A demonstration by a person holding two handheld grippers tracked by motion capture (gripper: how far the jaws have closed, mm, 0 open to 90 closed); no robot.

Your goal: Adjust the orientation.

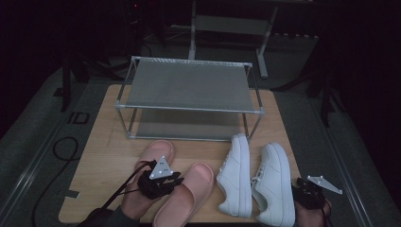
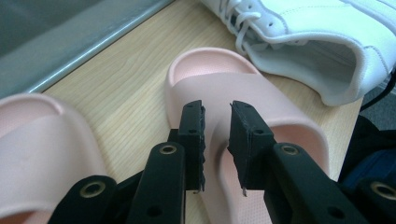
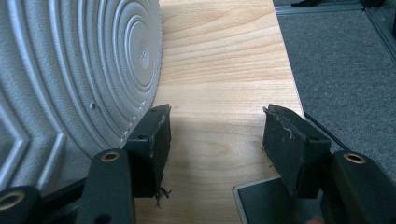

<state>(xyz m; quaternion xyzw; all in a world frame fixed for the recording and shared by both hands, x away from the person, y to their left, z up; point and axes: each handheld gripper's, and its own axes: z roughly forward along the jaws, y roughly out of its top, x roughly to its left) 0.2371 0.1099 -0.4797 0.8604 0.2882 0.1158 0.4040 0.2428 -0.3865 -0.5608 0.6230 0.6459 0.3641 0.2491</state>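
Two pink slippers lie side by side at the board's front left: the left slipper (image 1: 153, 156) and the right slipper (image 1: 191, 189) (image 2: 261, 93). My left gripper (image 1: 178, 180) (image 2: 217, 116) sits between them, its jaws narrowly apart, and the side of the right slipper's strap fills the gap between the pads. Two white sneakers stand to the right, one (image 1: 235, 175) (image 2: 308, 32) nearer the slippers, the other (image 1: 274, 184) lying on its side. Its grey ringed sole (image 3: 79, 60) faces my right gripper (image 1: 299, 188) (image 3: 215, 126), which is open above bare wood.
A two-tier metal mesh shoe rack (image 1: 189, 85) stands at the back of the wooden board (image 1: 108, 151). Grey carpet (image 3: 345, 70) borders the board's right edge. A black cable (image 1: 61, 146) loops on the floor at the left. A forearm enters at the bottom left.
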